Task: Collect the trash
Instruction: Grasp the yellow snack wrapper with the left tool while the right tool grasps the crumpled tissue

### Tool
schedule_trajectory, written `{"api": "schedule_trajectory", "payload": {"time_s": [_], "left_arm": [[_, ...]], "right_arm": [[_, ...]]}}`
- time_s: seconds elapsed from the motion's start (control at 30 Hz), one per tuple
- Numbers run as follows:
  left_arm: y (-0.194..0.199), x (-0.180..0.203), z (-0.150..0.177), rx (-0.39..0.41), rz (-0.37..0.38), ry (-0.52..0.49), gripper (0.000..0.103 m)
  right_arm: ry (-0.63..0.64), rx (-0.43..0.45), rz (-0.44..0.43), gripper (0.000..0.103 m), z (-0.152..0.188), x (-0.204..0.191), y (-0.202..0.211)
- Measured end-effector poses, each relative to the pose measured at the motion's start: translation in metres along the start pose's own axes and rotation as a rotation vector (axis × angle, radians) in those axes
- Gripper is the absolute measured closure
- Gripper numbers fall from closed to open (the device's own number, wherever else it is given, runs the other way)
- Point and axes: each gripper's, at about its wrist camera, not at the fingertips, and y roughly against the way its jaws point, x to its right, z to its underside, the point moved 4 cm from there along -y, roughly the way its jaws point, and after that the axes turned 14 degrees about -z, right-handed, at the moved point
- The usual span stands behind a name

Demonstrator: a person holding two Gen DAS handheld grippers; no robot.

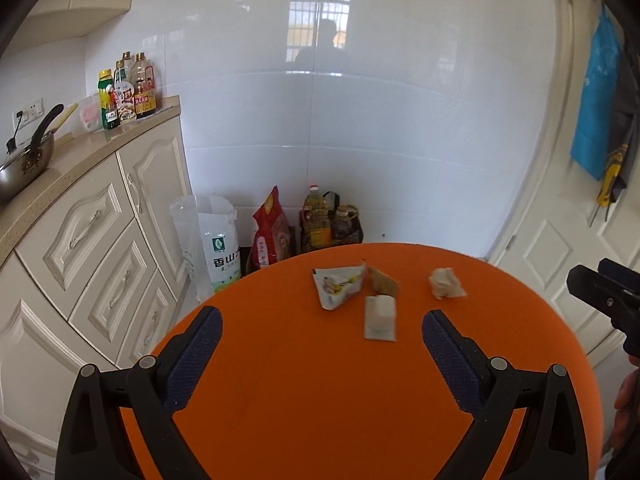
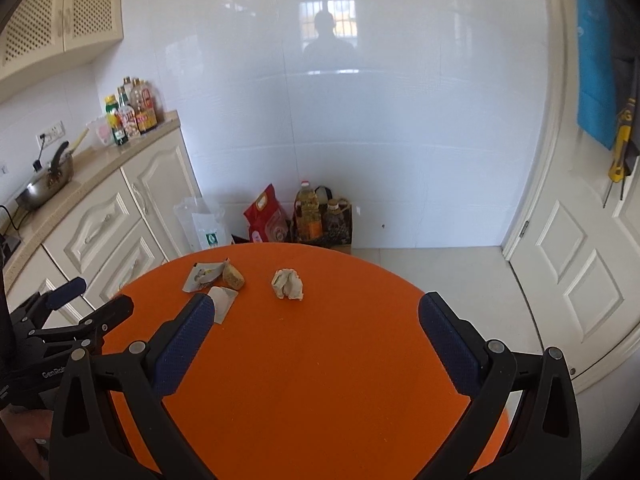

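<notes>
On the orange worktop (image 1: 304, 380) lie four scraps; both hand-held grippers, left (image 1: 322, 332) and right (image 2: 312, 316), gape wide, empty. Best straddle the crumpled tissue (image 2: 287, 284) squarely before squeezing.

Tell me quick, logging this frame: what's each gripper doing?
Left gripper: open, holding nothing, above the orange table.
Right gripper: open, holding nothing.

The round orange table (image 1: 320, 400) carries 4 pieces of trash at its 12 o'clock edge: 1 printed wrapper (image 1: 338, 286), 1 brown crumpled scrap (image 1: 383, 282), 1 flat white packet (image 1: 380, 317) and 1 crumpled paper wad (image 1: 445, 283).
</notes>
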Motion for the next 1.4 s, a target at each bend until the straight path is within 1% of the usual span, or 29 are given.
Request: {"api": "schedule_trajectory", "payload": {"time_s": [0.13, 0.3, 0.37, 0.5, 0.57, 0.6, 0.63, 0.67, 0.7, 0.73, 0.77, 0.8, 0.83, 0.87, 0.9, 0.97, 1.0, 1.03, 1.07, 1.1, 1.13, 1.17, 1.27, 1.4], "left_arm": [[-0.065, 0.032, -0.023, -0.05, -0.026, -0.065, 0.005], [-0.136, 0.07, -0.05, -0.098, -0.03, -0.127, 0.005], [-0.158, 0.08, -0.057, -0.113, -0.024, -0.147, 0.005], [-0.198, 0.102, -0.067, -0.136, -0.028, -0.188, 0.005], [-0.207, 0.108, -0.067, -0.133, -0.028, -0.206, 0.005], [-0.217, 0.114, -0.072, -0.146, -0.024, -0.215, 0.006], [-0.218, 0.116, -0.071, -0.152, -0.022, -0.214, 0.006], [-0.225, 0.12, -0.074, -0.153, -0.01, -0.217, 0.007], [-0.232, 0.125, -0.079, -0.151, 0.004, -0.223, 0.009], [-0.235, 0.126, -0.079, -0.152, 0.015, -0.229, 0.016], [-0.24, 0.129, -0.082, -0.155, 0.046, -0.227, 0.02], [-0.24, 0.127, -0.081, -0.16, 0.071, -0.218, 0.029], [-0.244, 0.127, -0.084, -0.162, 0.085, -0.208, 0.034], [-0.247, 0.126, -0.086, -0.158, 0.083, -0.206, 0.039], [-0.252, 0.127, -0.09, -0.154, 0.092, -0.196, 0.053], [-0.258, 0.122, -0.092, -0.153, 0.097, -0.185, 0.058], [-0.26, 0.119, -0.092, -0.147, 0.11, -0.179, 0.064], [-0.259, 0.115, -0.091, -0.141, 0.125, -0.176, 0.074], [-0.258, 0.112, -0.089, -0.146, 0.161, -0.171, 0.094], [-0.26, 0.109, -0.088, -0.157, 0.171, -0.164, 0.095], [-0.256, 0.101, -0.077, -0.149, 0.168, -0.158, 0.095], [-0.257, 0.097, -0.074, -0.15, 0.166, -0.153, 0.095], [-0.252, 0.083, -0.064, -0.157, 0.184, -0.108, 0.095], [-0.234, 0.066, -0.052, -0.15, 0.2, -0.052, 0.096]], "right_arm": [[-0.035, -0.084, -0.001, 0.0, 0.001, 0.009, -0.055], [-0.043, -0.157, -0.005, 0.0, 0.005, 0.017, -0.103], [-0.043, -0.176, -0.006, 0.001, 0.005, 0.019, -0.119], [-0.045, -0.201, -0.006, 0.003, 0.005, 0.023, -0.139], [-0.04, -0.208, -0.006, 0.005, 0.006, 0.023, -0.146], [-0.036, -0.213, -0.009, 0.006, 0.006, 0.023, -0.151], [-0.033, -0.218, -0.012, 0.01, 0.006, 0.022, -0.154], [-0.03, -0.225, -0.015, 0.016, 0.007, 0.022, -0.158], [-0.025, -0.233, -0.017, 0.02, 0.008, 0.021, -0.163], [-0.019, -0.24, -0.022, 0.032, 0.01, 0.02, -0.167], [-0.007, -0.25, -0.019, 0.04, 0.011, 0.017, -0.171], [0.015, -0.243, -0.003, 0.042, 0.011, 0.015, -0.17], [0.03, -0.245, -0.009, 0.055, 0.012, 0.012, -0.171], [0.033, -0.239, -0.01, 0.064, 0.012, 0.011, -0.17], [0.031, -0.235, -0.013, 0.069, 0.012, 0.01, -0.169], [0.021, -0.233, -0.03, 0.073, 0.013, 0.01, -0.168], [0.014, -0.231, -0.042, 0.073, 0.014, 0.011, -0.166], [0.009, -0.231, -0.05, 0.074, 0.016, 0.011, -0.165], [0.004, -0.231, -0.058, 0.074, 0.017, 0.011, -0.162], [0.003, -0.229, -0.064, 0.074, 0.019, 0.01, -0.159], [-0.001, -0.223, -0.076, 0.074, 0.02, 0.009, -0.153], [-0.007, -0.218, -0.086, 0.074, 0.022, 0.008, -0.148], [-0.016, -0.207, -0.1, 0.074, 0.025, 0.006, -0.133], [-0.026, -0.187, -0.124, 0.074, 0.029, 0.001, -0.107]]}}
